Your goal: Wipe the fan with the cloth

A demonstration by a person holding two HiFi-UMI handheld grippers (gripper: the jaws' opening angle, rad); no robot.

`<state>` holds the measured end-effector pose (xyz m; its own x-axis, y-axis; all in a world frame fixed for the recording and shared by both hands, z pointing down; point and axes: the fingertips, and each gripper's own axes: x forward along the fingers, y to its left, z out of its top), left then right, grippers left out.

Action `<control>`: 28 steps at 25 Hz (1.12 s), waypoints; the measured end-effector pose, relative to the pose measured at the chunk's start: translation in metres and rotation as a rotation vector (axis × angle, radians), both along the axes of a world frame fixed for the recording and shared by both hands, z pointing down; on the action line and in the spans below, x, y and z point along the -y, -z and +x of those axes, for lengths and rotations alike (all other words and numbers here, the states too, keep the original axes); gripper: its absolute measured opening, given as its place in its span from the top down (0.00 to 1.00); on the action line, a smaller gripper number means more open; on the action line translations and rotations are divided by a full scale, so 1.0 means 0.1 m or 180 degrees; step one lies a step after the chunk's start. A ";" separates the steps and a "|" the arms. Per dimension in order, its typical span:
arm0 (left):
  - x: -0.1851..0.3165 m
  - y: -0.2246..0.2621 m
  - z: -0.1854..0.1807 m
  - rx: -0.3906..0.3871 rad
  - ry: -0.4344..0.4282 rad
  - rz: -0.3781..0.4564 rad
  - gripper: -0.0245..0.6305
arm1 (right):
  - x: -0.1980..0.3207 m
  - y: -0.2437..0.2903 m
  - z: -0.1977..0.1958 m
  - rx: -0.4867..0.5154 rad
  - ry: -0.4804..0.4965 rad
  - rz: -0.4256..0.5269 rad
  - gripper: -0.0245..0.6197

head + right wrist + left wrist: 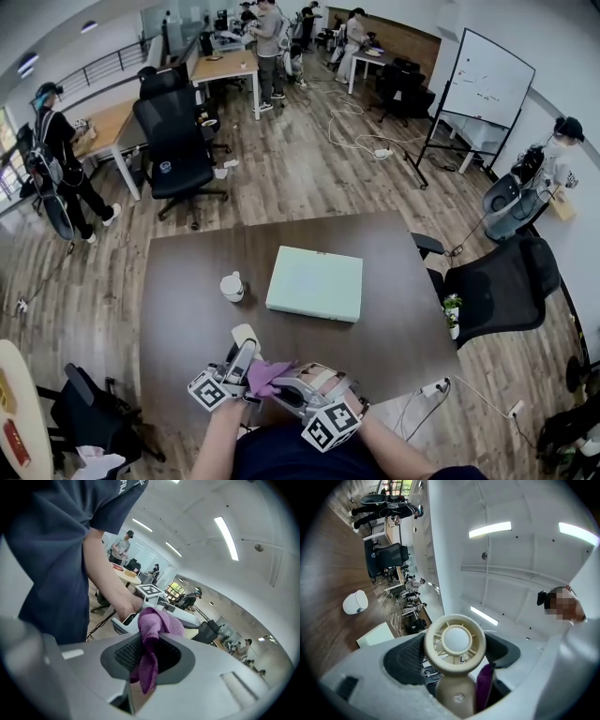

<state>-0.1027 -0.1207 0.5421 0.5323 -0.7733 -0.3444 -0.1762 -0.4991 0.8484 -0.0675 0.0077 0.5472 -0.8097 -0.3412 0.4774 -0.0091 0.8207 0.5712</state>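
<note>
Where the left gripper is: left gripper [242,362] is over the near edge of the dark table [187,272], in front of the person's body.
Left jaws: closed on the handle of the fan, which stands up between the two pads in the left gripper view.
Mug: a white mug [232,286] stands on the table, well beyond the grippers.
Fan: the cream fan [455,641] is held in the left gripper, with its round slotted head above the jaws.
Cloth: the purple cloth [157,623] is bunched just beside the right of the fan's handle.
Right gripper: right gripper [283,381] angles in toward the left one.
Right jaws: clamped on the cloth, a fold hanging below them.
Box: a pale green box [315,283] lies flat, right of the mug.
</note>
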 end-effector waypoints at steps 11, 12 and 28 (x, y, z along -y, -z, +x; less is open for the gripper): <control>-0.09 0.14 -0.07 -0.0307 -0.0118 0.0073 0.38 | 0.28 0.06 0.15 0.0322 -0.0692 -0.0245 0.84; -0.10 0.15 -0.07 -0.0311 -0.0118 0.0084 0.38 | 0.31 0.06 0.16 0.0323 -0.0747 -0.0255 0.84; -0.35 0.22 -0.07 -0.0280 -0.0293 0.0248 0.38 | 0.53 0.06 0.28 0.0447 -0.1315 -0.0431 0.84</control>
